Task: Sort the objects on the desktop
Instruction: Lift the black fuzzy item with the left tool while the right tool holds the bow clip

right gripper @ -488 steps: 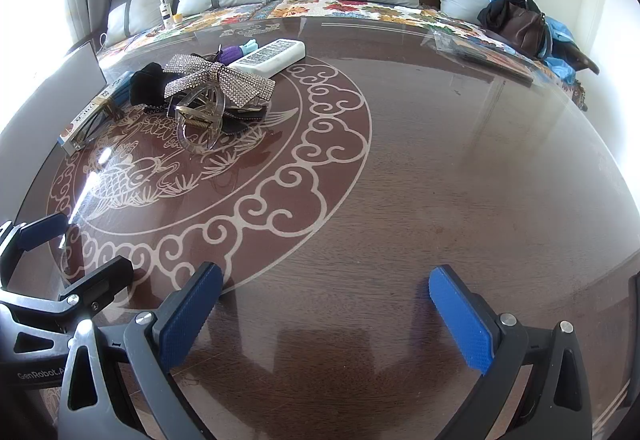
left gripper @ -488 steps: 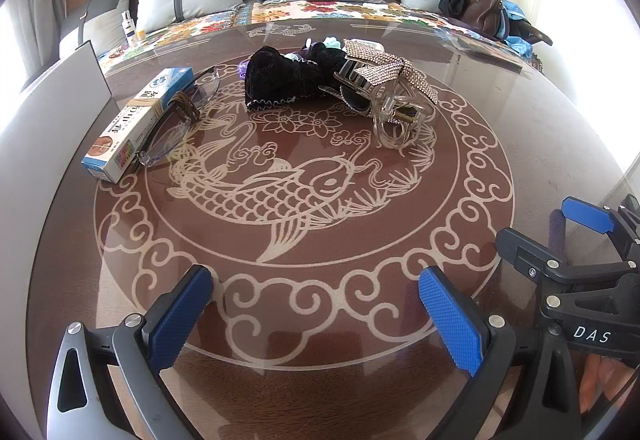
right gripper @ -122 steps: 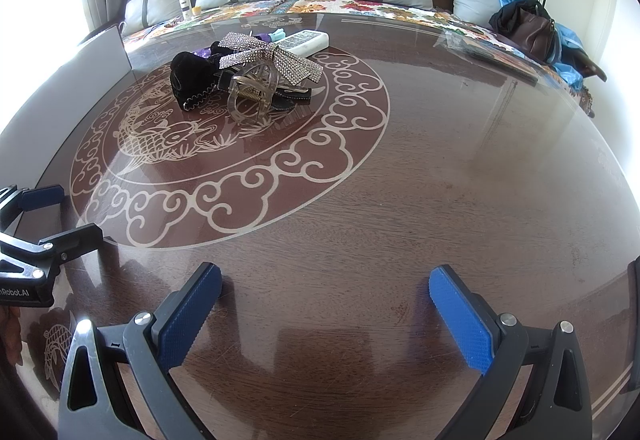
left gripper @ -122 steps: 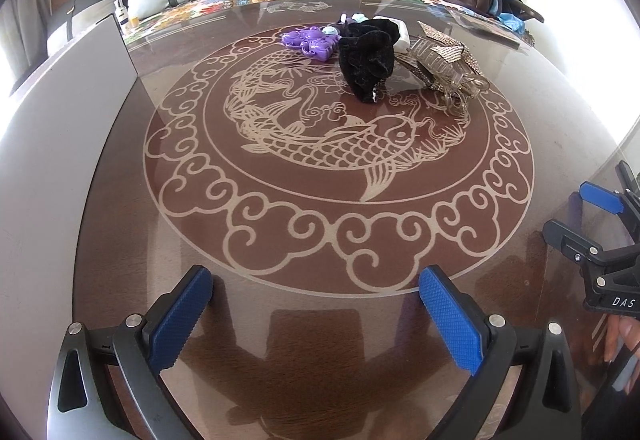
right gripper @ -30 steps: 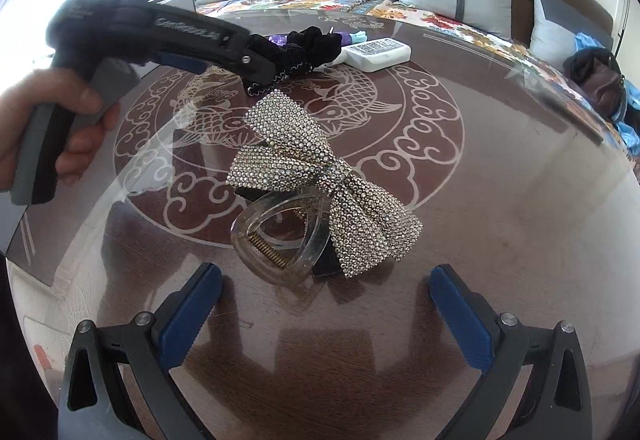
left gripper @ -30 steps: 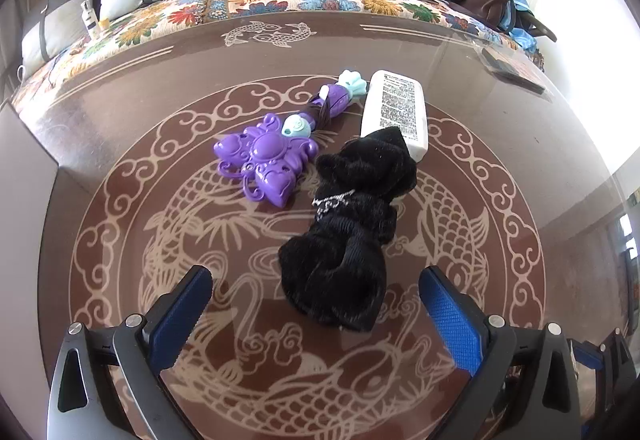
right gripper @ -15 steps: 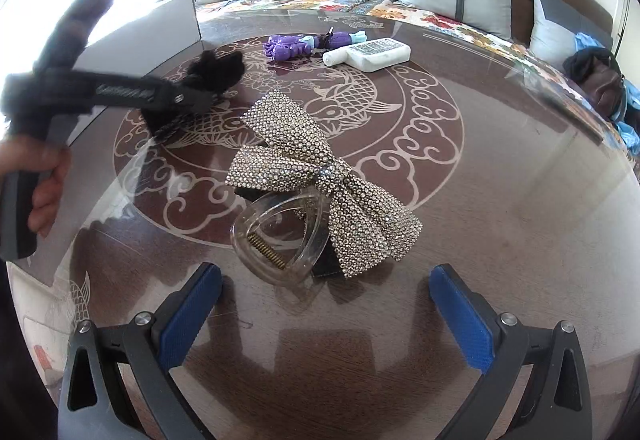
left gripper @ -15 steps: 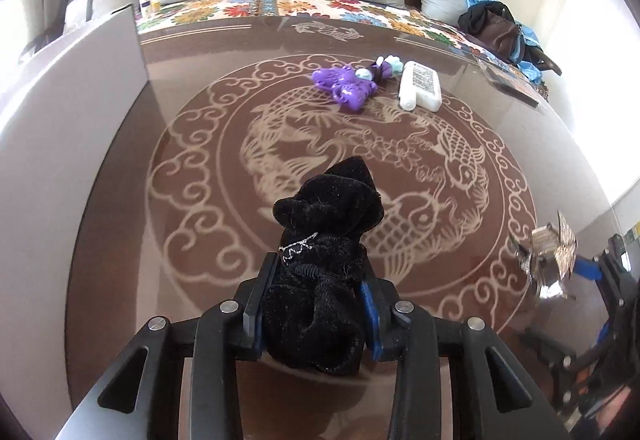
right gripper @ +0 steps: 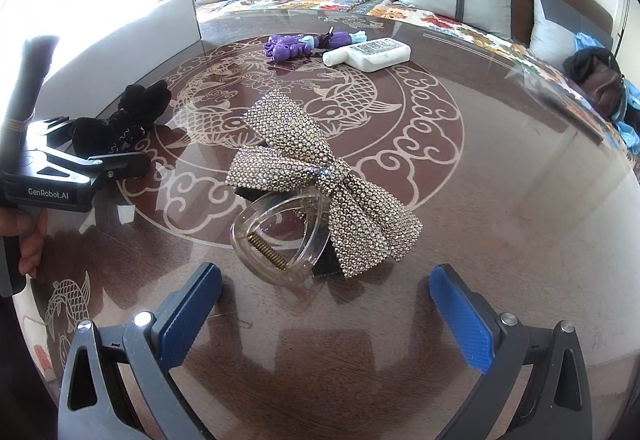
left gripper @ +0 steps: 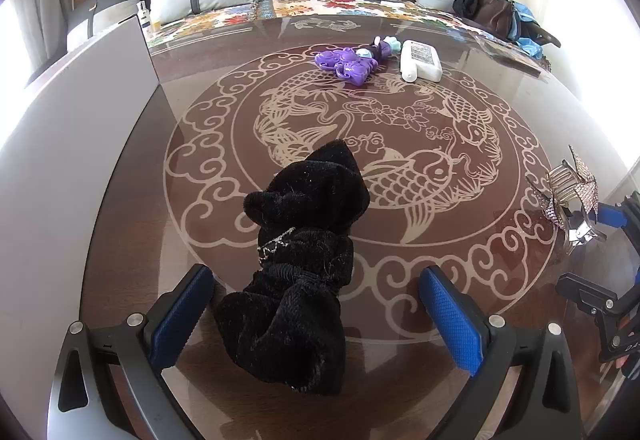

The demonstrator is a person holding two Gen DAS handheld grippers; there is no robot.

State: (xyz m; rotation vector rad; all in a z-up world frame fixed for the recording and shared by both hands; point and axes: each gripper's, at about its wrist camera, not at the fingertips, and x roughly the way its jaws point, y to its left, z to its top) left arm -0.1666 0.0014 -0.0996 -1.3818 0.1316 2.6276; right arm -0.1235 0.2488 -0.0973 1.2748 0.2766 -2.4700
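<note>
Released since half a second ago, the scrunchie [left gripper: 298, 272] lies near the table's [left gripper: 500, 111] left edge between the left gripper's [left gripper: 316, 320] parted fingers; next, I judge, the wide-open right gripper [right gripper: 324, 316] closes on the bow clip [right gripper: 320, 183].

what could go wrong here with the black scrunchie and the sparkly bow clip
The black scrunchie lies loose between the open pads of the left hand-held gripper; pulling back could snag and drag it. The sparkly bow overlaps the clear claw clip, so the open right hand-held gripper may grab both.
</note>
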